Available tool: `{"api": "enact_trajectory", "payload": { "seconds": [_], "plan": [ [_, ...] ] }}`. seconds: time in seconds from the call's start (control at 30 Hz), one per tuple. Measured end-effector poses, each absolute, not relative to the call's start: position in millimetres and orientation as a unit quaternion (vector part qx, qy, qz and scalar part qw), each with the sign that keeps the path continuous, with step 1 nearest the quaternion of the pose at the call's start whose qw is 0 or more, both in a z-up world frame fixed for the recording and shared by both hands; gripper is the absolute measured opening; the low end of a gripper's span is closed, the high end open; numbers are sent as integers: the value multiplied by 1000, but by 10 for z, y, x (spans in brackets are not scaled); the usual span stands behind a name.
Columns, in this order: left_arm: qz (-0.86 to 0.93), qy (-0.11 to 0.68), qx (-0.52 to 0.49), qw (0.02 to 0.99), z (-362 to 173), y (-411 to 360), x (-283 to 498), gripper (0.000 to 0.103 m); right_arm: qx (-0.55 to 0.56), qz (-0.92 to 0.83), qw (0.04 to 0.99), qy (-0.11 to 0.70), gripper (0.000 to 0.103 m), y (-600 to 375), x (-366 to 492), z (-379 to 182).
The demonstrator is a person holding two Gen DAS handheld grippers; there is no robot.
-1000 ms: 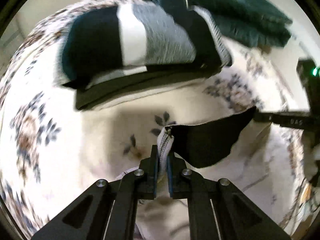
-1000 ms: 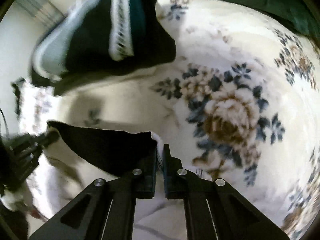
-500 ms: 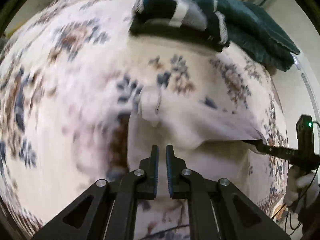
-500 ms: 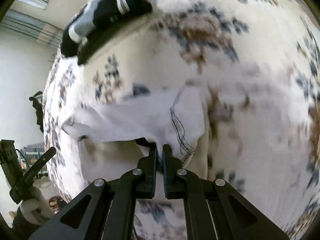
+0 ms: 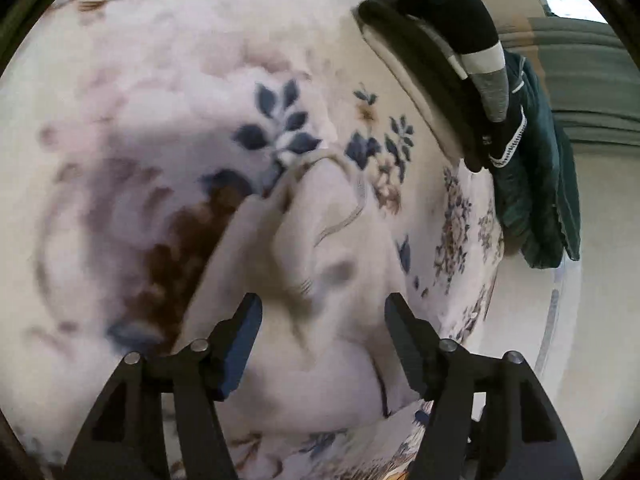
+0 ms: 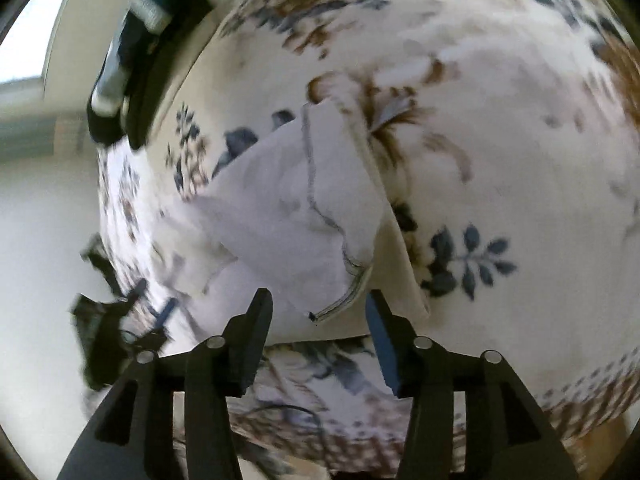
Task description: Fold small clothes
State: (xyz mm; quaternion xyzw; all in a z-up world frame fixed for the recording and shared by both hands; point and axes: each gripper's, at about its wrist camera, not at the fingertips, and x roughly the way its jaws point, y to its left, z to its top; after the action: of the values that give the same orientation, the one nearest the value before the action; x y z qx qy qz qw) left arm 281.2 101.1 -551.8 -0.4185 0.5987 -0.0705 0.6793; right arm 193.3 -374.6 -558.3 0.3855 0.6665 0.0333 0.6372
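A white garment (image 5: 320,280) with thin grey seams lies folded over on the floral bedspread (image 5: 160,100). It also shows in the right wrist view (image 6: 296,232). My left gripper (image 5: 322,312) is open and empty just above the garment's near part. My right gripper (image 6: 318,310) is open and empty over the garment's near edge, where a seamed corner (image 6: 340,304) curls up. The other gripper (image 6: 116,320) shows blurred at the lower left of the right wrist view.
A stack of folded dark clothes with white and grey stripes (image 5: 452,48) sits at the far side of the bedspread and also shows in the right wrist view (image 6: 132,48). A dark green cloth (image 5: 540,200) hangs beside it. The bed edge (image 5: 492,280) drops off to the right.
Both grippers were shut on the garment's edge and have let go; both now stand open. The garment, held up before, now lies folded on the bedspread. Both views have swung round.
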Motion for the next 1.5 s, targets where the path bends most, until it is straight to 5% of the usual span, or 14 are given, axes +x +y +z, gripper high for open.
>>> {"api": "enact_trajectory", "payload": {
  "seconds": [0.07, 0.1, 0.13, 0.17, 0.2, 0.3, 0.63, 1.07, 1.13, 1.2, 1.3, 1.33, 1.5],
  "plan": [
    [-51, 597, -405, 690, -5568, 979, 2879, 59, 425, 27, 619, 660, 51, -3800, 1896, -5686],
    [-48, 593, -400, 698, -5582, 960, 2909, 43, 443, 20, 608, 659, 51, -3809, 1877, -5771],
    [-44, 594, -389, 703, -5592, 938, 2936, 8, 453, 14, 601, 659, 51, -3804, 1883, -5835],
    [-44, 599, -379, 704, -5611, 926, 2954, 2, 461, 5, 596, 658, 51, -3797, 1894, -5900],
    [-46, 599, -372, 708, -5604, 923, 2959, 4, 469, -4, 596, 652, 51, -3794, 1904, -5954],
    [-53, 586, -363, 723, -5454, 958, 2909, 3, 433, -45, 620, 652, 8, -3708, 1977, -5890],
    [-48, 572, -421, 702, -5053, 1208, 2447, 2, 386, -29, 655, 649, 4, -3557, 2039, -5425],
    [-28, 627, -407, 664, -5609, 1312, 1910, 7, 305, -48, 625, 718, 4, -3752, 1646, -5857],
    [-36, 637, -391, 663, -5566, 1316, 1866, 11, 252, -36, 622, 740, 11, -3644, 1710, -5899],
    [-24, 643, -366, 672, -5485, 1370, 1820, 27, 211, -18, 625, 751, 19, -3546, 1768, -5842],
    [-6, 633, -347, 693, -5360, 1528, 1807, 55, 207, -6, 639, 741, 52, -3569, 1811, -5680],
    [-2, 626, -341, 702, -5315, 1571, 1854, 55, 211, -4, 641, 738, 59, -3593, 1827, -5644],
    [-29, 609, -333, 720, -5250, 1494, 2391, 56, 228, -17, 658, 717, 59, -3813, 1970, -5514]
  ]
}}
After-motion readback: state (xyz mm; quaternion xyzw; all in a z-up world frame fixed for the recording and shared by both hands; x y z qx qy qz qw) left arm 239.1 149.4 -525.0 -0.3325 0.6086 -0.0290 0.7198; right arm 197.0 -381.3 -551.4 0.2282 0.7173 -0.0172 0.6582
